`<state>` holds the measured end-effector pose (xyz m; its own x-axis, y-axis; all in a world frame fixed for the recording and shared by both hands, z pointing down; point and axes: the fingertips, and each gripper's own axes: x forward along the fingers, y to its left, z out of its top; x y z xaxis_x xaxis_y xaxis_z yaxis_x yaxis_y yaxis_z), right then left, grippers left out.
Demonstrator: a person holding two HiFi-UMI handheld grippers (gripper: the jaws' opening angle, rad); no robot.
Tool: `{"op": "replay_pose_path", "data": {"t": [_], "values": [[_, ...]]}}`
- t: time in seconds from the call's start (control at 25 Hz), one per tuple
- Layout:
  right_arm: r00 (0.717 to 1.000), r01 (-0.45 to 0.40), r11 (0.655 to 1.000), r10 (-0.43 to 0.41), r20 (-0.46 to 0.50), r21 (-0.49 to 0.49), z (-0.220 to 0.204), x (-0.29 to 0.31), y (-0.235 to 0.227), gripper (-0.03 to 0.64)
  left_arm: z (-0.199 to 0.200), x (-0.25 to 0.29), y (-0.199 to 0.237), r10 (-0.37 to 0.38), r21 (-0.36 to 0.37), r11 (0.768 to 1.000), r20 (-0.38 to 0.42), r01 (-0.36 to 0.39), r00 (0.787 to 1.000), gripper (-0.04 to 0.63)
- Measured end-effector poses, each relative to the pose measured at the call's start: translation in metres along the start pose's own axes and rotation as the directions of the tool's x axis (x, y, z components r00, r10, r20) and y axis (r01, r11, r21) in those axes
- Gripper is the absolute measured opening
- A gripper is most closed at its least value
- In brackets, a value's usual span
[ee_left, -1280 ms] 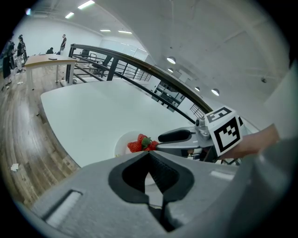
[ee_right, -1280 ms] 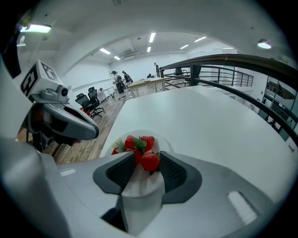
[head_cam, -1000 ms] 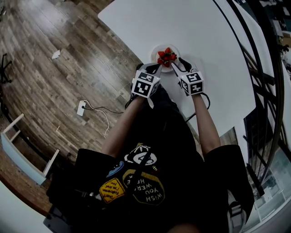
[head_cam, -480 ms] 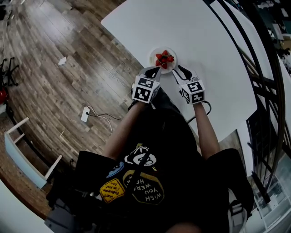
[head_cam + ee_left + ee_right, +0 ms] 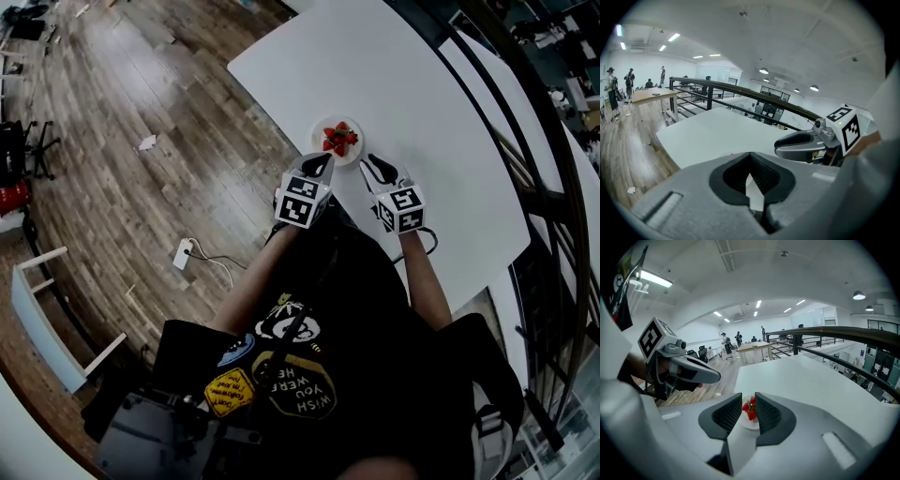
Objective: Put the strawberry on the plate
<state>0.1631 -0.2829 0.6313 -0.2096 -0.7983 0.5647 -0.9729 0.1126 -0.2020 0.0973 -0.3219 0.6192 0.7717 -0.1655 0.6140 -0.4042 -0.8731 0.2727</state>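
Note:
Several red strawberries (image 5: pixel 339 139) lie on a small white plate (image 5: pixel 325 150) near the front edge of the white table (image 5: pixel 422 94). My left gripper (image 5: pixel 320 166) hovers just short of the plate, shut and empty; its tips (image 5: pixel 750 157) meet. My right gripper (image 5: pixel 373 169) is to the plate's right and back from it. Its jaws are closing, with a gap still between them and nothing in it. In the right gripper view the strawberries (image 5: pixel 750 409) and plate (image 5: pixel 749 424) show beyond the gripper (image 5: pixel 748 397), with the left gripper (image 5: pixel 684 369) at left.
The table's front edge runs right under both grippers. A dark railing (image 5: pixel 525 131) borders the table's right side. The wood floor (image 5: pixel 122 141) at left holds a power strip with a cable (image 5: pixel 183 253) and a white frame (image 5: pixel 42 309). People stand far off (image 5: pixel 618 84).
Both grippers have drawn back from the plate toward the person. The right gripper's jaws have narrowed. The strawberries stay on the plate.

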Motion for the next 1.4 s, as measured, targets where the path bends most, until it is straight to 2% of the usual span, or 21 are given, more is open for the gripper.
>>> {"op": "replay_pose_path", "data": {"t": [0.24,0.32,0.44,0.72,0.96,1.04,1.2,1.4], "values": [[0.991,0.002,1.000,-0.003,0.135,0.012,0.032,-0.033,0.019,0.046,0.032,-0.028,-0.009,0.051,0.079,0.995,0.098,-0.059,0.994,0.002],[0.985,0.010,1.000,-0.013,0.169,0.015,0.040,-0.043,0.024,0.031,0.040,-0.038,-0.017,0.038,0.093,0.994,0.131,-0.050,0.991,0.002],[0.980,0.052,0.998,-0.057,0.192,0.035,0.047,-0.056,0.032,0.005,0.046,-0.055,-0.026,-0.007,0.073,0.997,0.168,-0.005,0.986,0.002],[0.957,0.103,0.986,-0.134,0.257,0.129,0.062,-0.095,0.075,0.003,0.043,-0.103,-0.039,-0.064,0.069,0.996,0.219,0.049,0.974,0.002],[0.936,0.136,0.982,-0.171,0.309,0.131,0.071,-0.126,0.123,0.003,0.033,-0.162,-0.058,-0.080,0.076,0.995,0.291,0.060,0.953,0.002],[0.929,0.145,0.980,-0.182,0.322,0.137,0.067,-0.135,0.137,0.003,0.023,-0.178,-0.063,-0.086,0.086,0.994,0.298,0.062,0.951,0.002],[0.922,0.154,0.978,-0.195,0.334,0.144,0.060,-0.150,0.157,0.003,0.003,-0.195,-0.067,-0.100,0.061,0.994,0.294,0.085,0.951,0.002],[0.905,0.175,0.970,-0.226,0.359,0.167,0.057,-0.167,0.164,0.003,-0.004,-0.201,-0.071,-0.106,0.046,0.994,0.303,0.096,0.947,0.002]]}}
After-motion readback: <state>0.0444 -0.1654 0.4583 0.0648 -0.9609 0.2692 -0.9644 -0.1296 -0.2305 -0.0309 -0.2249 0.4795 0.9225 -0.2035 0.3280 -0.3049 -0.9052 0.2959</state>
